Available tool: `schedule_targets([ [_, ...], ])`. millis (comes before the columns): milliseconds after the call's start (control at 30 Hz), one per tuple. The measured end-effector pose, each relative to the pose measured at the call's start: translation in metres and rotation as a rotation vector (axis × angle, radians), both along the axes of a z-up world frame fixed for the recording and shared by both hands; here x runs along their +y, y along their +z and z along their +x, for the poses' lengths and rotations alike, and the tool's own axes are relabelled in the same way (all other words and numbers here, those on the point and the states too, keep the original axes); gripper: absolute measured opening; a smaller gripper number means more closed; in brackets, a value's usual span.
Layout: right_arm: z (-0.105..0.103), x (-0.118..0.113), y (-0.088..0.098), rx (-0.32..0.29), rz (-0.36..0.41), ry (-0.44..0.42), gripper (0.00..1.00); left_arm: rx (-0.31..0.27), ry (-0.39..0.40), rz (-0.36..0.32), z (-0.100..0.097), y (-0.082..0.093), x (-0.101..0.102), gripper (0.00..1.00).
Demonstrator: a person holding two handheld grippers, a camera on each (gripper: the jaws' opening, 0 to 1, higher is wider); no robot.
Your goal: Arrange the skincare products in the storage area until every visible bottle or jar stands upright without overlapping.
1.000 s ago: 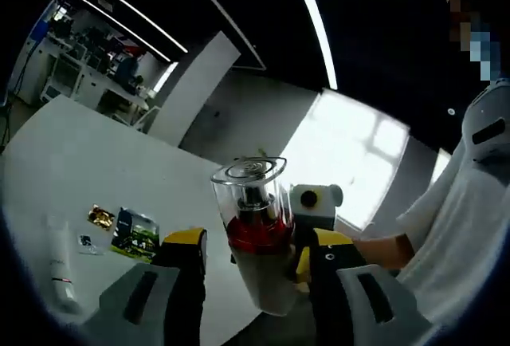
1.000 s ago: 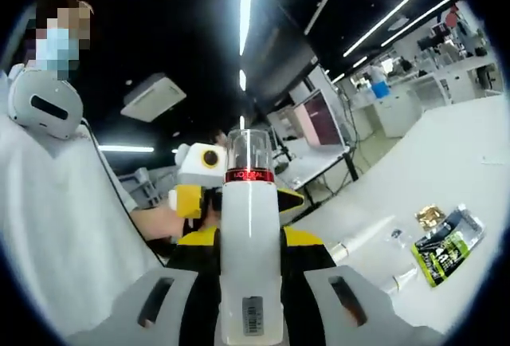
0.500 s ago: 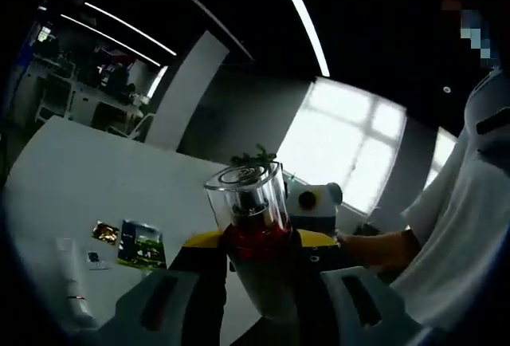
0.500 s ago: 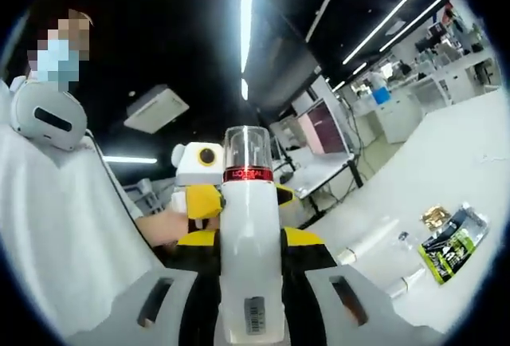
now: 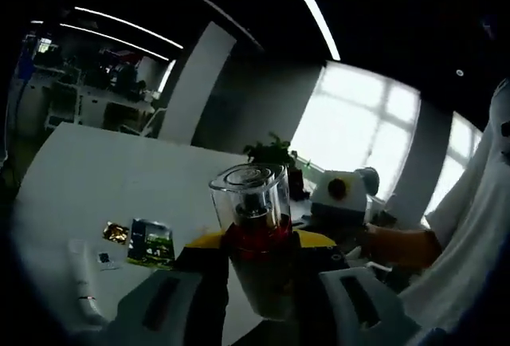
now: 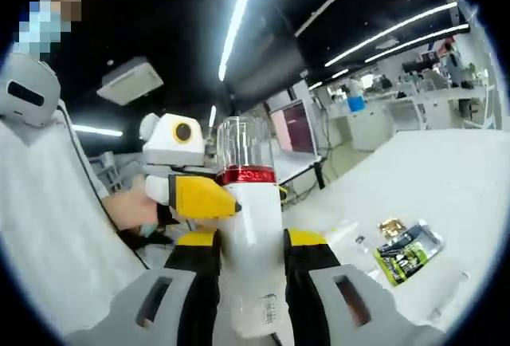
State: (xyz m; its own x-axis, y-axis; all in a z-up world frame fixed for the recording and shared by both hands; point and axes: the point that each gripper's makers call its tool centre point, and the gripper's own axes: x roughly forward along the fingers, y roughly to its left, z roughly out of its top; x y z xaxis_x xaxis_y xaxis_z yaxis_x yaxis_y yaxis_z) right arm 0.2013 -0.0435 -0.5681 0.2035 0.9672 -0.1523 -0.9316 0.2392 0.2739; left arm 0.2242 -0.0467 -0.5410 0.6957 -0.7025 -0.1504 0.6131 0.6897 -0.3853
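Left claw (image 5: 256, 270) clamps bottle (image 5: 255, 238) near its red collar, lifted above bench (image 5: 111, 178). Sachets (image 5: 151, 242) at 9 o'clock, tube (image 5: 84, 290) at 8. Right claw (image 6: 249, 254) grips the bottle (image 6: 251, 250) body. Step: carrying, both claws on it. Next: lower upright onto bare bench, release.

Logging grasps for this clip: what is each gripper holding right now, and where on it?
Both grip one white pump bottle: the right gripper clamps its body, the left gripper clamps it just under the red collar.
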Motion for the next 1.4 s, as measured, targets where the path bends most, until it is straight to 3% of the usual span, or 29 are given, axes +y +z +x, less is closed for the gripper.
schedule_targets([
  [67, 0.005, -0.003, 0.005, -0.062, -0.024, -0.053, 0.32, -0.011, 0.041, 0.021, 0.002, 0.005, -0.004, 0.26],
  [167, 0.014, -0.008, 0.011, -0.159, -0.106, -0.151, 0.31, -0.014, 0.143, 0.082, 0.012, 0.008, 0.002, 0.26],
  [200, 0.019, -0.011, 0.013, -0.217, -0.15, -0.212, 0.3, -0.011, 0.169, 0.099, 0.014, 0.008, 0.003, 0.26],
  [300, 0.018, -0.011, 0.016, -0.327, -0.242, -0.272, 0.28, 0.007, 0.227, 0.134, 0.02, 0.007, 0.0, 0.26],
  [467, 0.027, -0.021, 0.022, -0.307, -0.177, -0.391, 0.27, 0.029, 0.255, 0.075, 0.025, 0.011, -0.005, 0.26],
  [533, 0.027, -0.026, 0.021, -0.334, -0.195, -0.424, 0.27, 0.035, 0.268, 0.072, 0.025, 0.012, -0.011, 0.26],
  [667, 0.033, -0.031, 0.006, -0.425, -0.328, -0.457, 0.3, 0.018, 0.29, 0.085, 0.024, 0.016, -0.023, 0.25],
  [700, 0.035, -0.031, 0.01, -0.451, -0.319, -0.475, 0.3, 0.014, 0.294, 0.086, 0.024, 0.017, -0.025, 0.26],
  [900, 0.044, -0.04, 0.022, -0.425, -0.251, -0.524, 0.27, -0.07, 0.33, 0.186, 0.024, 0.033, -0.035, 0.25],
  [933, 0.044, -0.038, 0.024, -0.392, -0.208, -0.508, 0.27, -0.077, 0.333, 0.194, 0.024, 0.035, -0.036, 0.25],
  [1100, 0.043, -0.043, 0.025, -0.355, -0.163, -0.45, 0.25, -0.058, 0.344, 0.155, 0.028, 0.033, -0.031, 0.25],
  [1233, 0.045, -0.057, 0.021, -0.292, -0.128, -0.437, 0.25, -0.069, 0.317, 0.164, 0.03, 0.031, -0.045, 0.25],
  [1400, 0.043, -0.075, 0.025, -0.207, -0.039, -0.411, 0.25, -0.08, 0.232, 0.128, 0.032, 0.036, -0.067, 0.24],
])
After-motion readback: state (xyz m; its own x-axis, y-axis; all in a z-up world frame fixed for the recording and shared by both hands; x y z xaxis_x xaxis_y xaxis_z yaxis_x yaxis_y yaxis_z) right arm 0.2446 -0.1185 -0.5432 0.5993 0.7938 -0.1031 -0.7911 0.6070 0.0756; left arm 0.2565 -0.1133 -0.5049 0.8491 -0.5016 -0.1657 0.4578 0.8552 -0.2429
